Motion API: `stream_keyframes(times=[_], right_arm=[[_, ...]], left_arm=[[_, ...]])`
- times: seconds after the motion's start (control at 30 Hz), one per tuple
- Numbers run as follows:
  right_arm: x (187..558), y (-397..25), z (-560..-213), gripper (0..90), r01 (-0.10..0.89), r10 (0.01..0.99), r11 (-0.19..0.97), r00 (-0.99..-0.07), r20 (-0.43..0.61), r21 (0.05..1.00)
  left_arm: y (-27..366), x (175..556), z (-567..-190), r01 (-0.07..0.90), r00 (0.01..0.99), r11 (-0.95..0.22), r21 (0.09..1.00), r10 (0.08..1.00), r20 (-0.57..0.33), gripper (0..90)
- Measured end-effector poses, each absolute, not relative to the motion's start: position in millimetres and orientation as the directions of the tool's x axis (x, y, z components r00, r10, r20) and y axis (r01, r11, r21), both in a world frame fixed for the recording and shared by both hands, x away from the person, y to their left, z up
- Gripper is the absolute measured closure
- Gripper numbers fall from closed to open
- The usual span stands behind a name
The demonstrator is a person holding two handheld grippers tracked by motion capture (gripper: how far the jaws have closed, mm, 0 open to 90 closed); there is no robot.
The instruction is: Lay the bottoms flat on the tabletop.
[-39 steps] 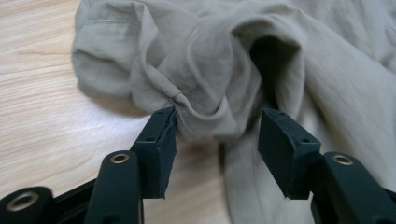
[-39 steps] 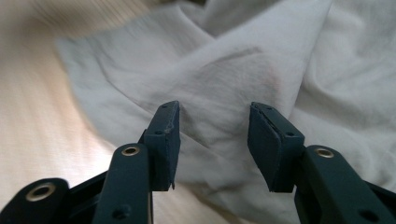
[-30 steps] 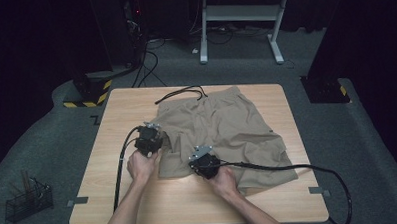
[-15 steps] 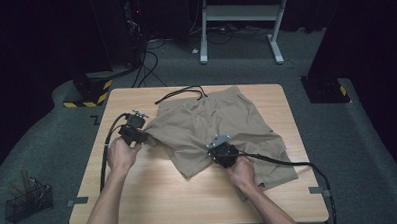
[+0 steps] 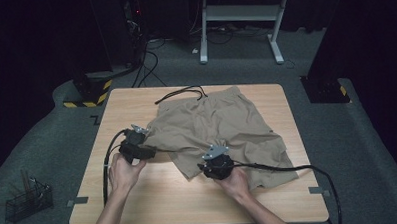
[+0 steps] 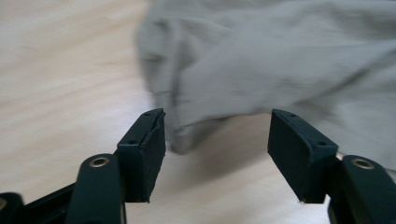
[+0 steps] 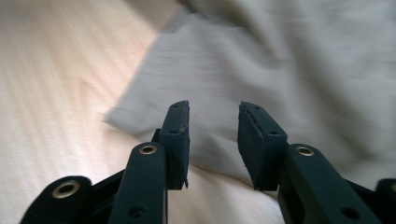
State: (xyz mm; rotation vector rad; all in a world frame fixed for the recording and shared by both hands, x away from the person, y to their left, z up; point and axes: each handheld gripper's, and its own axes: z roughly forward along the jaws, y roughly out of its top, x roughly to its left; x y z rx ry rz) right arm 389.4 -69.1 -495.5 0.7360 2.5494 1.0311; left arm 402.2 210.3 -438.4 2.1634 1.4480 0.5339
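A pair of tan shorts (image 5: 222,118) lies rumpled across the middle of the wooden table (image 5: 139,199). At the shorts' left edge my left gripper (image 5: 149,150) points toward the cloth. In the left gripper view it (image 6: 217,154) stands wide open, with a bunched fold of the shorts (image 6: 280,70) just beyond the jaws and nothing between them. My right gripper (image 5: 213,162) rests over the shorts' front hem. In the right gripper view it (image 7: 214,140) is open by a narrow gap above flat cloth (image 7: 280,70), near a corner of the hem (image 7: 116,116).
A black cord (image 5: 181,91) trails from the shorts' far edge. Each gripper's cable runs off the table's front. A wire basket (image 5: 27,200) sits on the floor at lower left. A white desk frame (image 5: 238,13) and dark equipment stand behind the table.
The left gripper went left and is now back at the shorts' left edge. The right gripper shifted right along the front hem. The shorts' left side is now drawn out to a point.
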Motion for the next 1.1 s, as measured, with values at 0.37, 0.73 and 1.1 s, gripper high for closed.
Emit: stream_keyframes(times=[0.37,0.73,1.1], right_arm=[[391,-29,-510,58.1,0.363,0.524,0.604,-0.852,-0.01,0.709],[373,-32,-510,90.0,0.269,0.395,0.719,-0.917,-0.058,0.64],[347,-70,-493,86.3,0.231,0.383,0.684,-0.921,-0.071,0.692]], left_arm=[[192,443,-484,0.752,0.302,-0.292,0.591,0.95,0.085,39.3],[189,471,-485,0.74,0.369,-0.375,0.558,0.92,0.128,86.4],[199,436,-414,0.73,0.437,-0.469,0.497,0.88,0.188,88.1]])
